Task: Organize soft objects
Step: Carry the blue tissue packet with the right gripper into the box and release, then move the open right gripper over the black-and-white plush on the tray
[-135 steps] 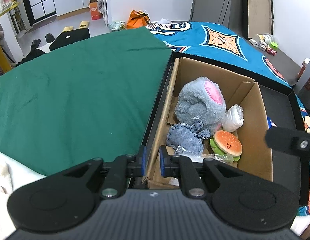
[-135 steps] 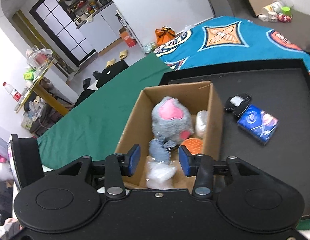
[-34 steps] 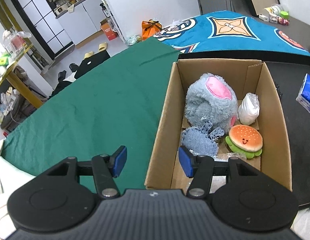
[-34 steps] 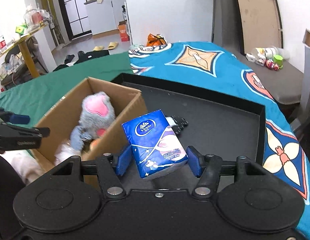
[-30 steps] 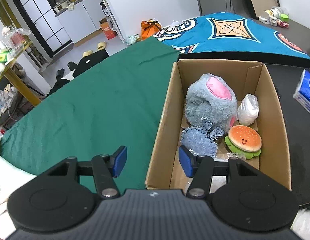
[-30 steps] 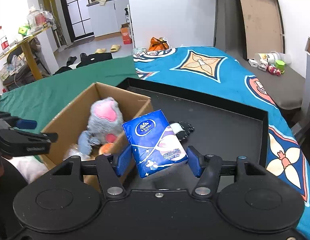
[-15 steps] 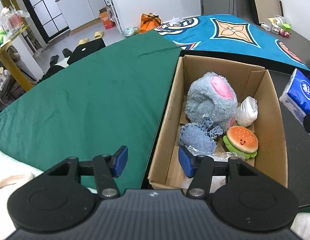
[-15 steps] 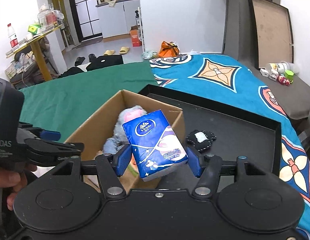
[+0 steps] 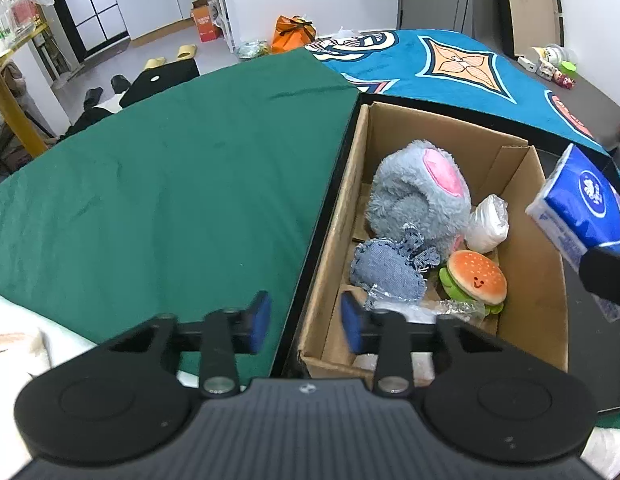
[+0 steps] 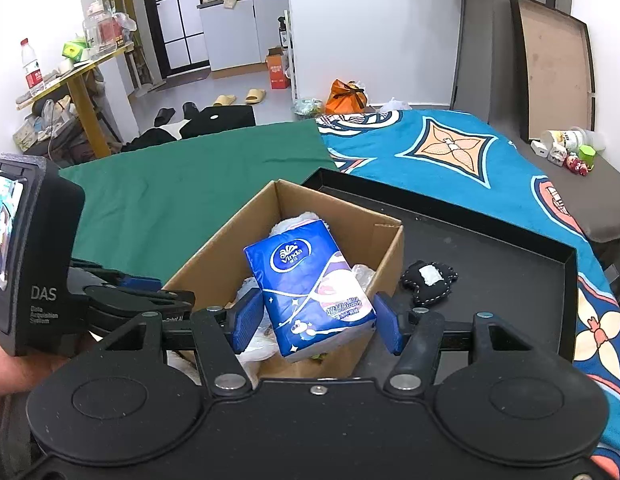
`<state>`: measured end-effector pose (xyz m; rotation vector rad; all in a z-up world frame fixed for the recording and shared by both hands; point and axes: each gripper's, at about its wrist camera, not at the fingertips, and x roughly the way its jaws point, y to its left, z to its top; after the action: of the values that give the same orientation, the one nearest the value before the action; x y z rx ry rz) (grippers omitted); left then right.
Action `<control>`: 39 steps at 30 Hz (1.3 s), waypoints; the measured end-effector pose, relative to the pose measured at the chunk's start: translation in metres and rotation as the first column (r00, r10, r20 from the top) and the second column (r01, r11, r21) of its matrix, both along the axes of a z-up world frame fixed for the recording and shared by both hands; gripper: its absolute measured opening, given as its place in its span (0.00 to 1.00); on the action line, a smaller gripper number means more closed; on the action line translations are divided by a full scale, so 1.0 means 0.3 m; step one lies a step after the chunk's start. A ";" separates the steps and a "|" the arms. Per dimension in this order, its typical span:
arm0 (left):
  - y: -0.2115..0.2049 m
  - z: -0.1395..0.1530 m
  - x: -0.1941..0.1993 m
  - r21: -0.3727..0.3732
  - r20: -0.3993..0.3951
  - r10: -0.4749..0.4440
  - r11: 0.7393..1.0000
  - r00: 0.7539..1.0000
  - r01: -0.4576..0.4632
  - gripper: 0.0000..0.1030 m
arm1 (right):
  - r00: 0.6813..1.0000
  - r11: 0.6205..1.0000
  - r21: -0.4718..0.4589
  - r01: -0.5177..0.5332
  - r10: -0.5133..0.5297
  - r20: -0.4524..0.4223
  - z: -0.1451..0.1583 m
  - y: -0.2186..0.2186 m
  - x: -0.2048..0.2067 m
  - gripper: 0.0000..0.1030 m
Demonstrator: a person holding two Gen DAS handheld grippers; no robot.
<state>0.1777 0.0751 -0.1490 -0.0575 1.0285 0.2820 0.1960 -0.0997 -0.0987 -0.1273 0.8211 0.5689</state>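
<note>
A cardboard box holds a grey and pink plush, a denim piece, a burger toy and a white wrapped packet. My left gripper straddles the box's near left wall. Its jaws are closing, and the blue pads stand a little off the cardboard on either side. My right gripper is shut on a blue tissue pack, held tilted above the box. The left wrist view shows that pack over the box's right wall.
The box stands at the left end of a black tray, where a small black pouch with a white patch also lies. A green cloth spreads to the left and a blue patterned cloth lies behind.
The left jaws have narrowed around the box's near left wall. The right gripper has carried the tissue pack leftward from above the tray to above the box.
</note>
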 end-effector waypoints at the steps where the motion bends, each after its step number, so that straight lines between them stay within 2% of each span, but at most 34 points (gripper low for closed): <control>1: 0.002 -0.003 0.000 -0.002 -0.004 -0.001 1.000 1.000 0.001 0.23 | 1.000 1.000 0.002 0.001 -0.001 -0.003 0.001 0.004 -0.001 0.57; 6: 0.019 -0.008 -0.006 -0.046 0.003 -0.011 0.999 1.000 0.011 0.12 | 1.000 1.000 0.010 0.003 -0.003 -0.021 -0.002 0.032 -0.006 0.57; 15: 0.046 -0.007 -0.014 -0.096 0.032 -0.011 0.995 0.999 0.014 0.11 | 0.999 1.000 0.011 -0.016 0.016 -0.049 -0.005 0.081 -0.021 0.57; 17: 0.047 -0.007 -0.015 -0.097 0.033 -0.012 0.995 0.999 0.015 0.11 | 0.996 1.000 0.007 -0.026 0.026 -0.083 -0.019 0.084 -0.022 0.60; 18: 0.046 -0.007 -0.015 -0.096 0.033 -0.014 0.995 0.999 0.017 0.11 | 0.994 1.000 0.007 -0.028 0.029 -0.105 -0.029 0.083 -0.019 0.64; 19: 0.046 -0.008 -0.015 -0.096 0.033 -0.014 0.995 0.999 0.018 0.11 | 0.993 1.000 0.012 -0.020 0.021 -0.115 -0.036 0.075 -0.017 0.73; 21: 0.046 -0.008 -0.015 -0.098 0.034 -0.016 0.995 0.999 0.019 0.11 | 0.993 1.000 0.027 0.015 -0.011 -0.115 -0.035 0.050 -0.017 0.81; 32: 0.041 -0.004 -0.018 -0.078 0.034 -0.021 0.997 0.999 0.023 0.11 | 0.991 0.997 0.016 0.072 -0.070 -0.111 -0.053 -0.077 0.001 0.80; 39: 0.018 -0.001 -0.015 -0.032 0.025 -0.029 0.999 0.999 0.030 0.12 | 0.990 0.998 -0.001 0.069 -0.069 -0.121 -0.089 -0.107 0.008 0.80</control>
<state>0.1732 0.0806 -0.1491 -0.0747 1.0084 0.2372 0.1983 -0.1317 -0.1253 -0.0618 0.9387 0.5163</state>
